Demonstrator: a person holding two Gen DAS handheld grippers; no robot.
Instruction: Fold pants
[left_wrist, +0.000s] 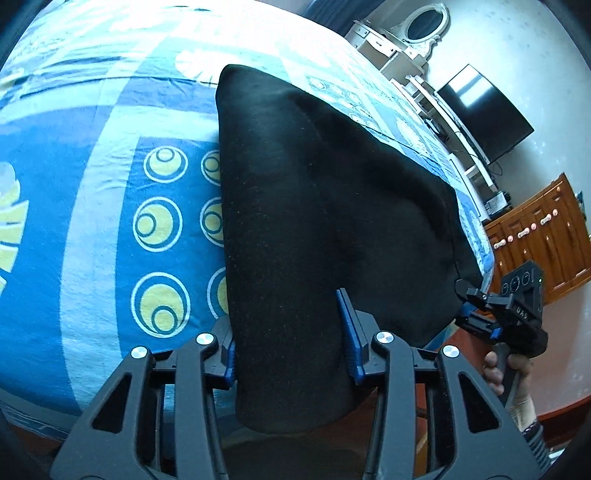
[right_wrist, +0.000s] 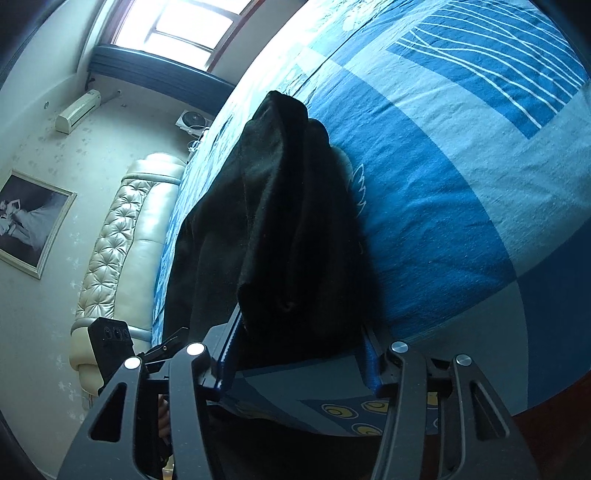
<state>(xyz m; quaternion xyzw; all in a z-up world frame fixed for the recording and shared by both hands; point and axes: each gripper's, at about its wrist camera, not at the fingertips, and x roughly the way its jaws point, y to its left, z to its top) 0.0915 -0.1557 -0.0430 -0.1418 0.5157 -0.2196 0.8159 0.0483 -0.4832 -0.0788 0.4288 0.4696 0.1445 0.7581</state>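
Two grippers were closed on the black pants (left_wrist: 314, 206) at the bed's (left_wrist: 92, 206) near edge: the left gripper (left_wrist: 290, 343) on a thick fold, the right gripper (right_wrist: 301, 354) on the right corner. The lifted edge apparently awaited carrying far across.

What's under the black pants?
The pants lie on a blue bedspread with yellow circles, some half hidden at the edge. Whatever lies further under the cloth is covered.

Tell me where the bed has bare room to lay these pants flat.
Bare bedspread lies left of the black pants, over the yellow circles, and beyond them toward the window. It is crowded at the near edge, where both grippers meet the fabric.
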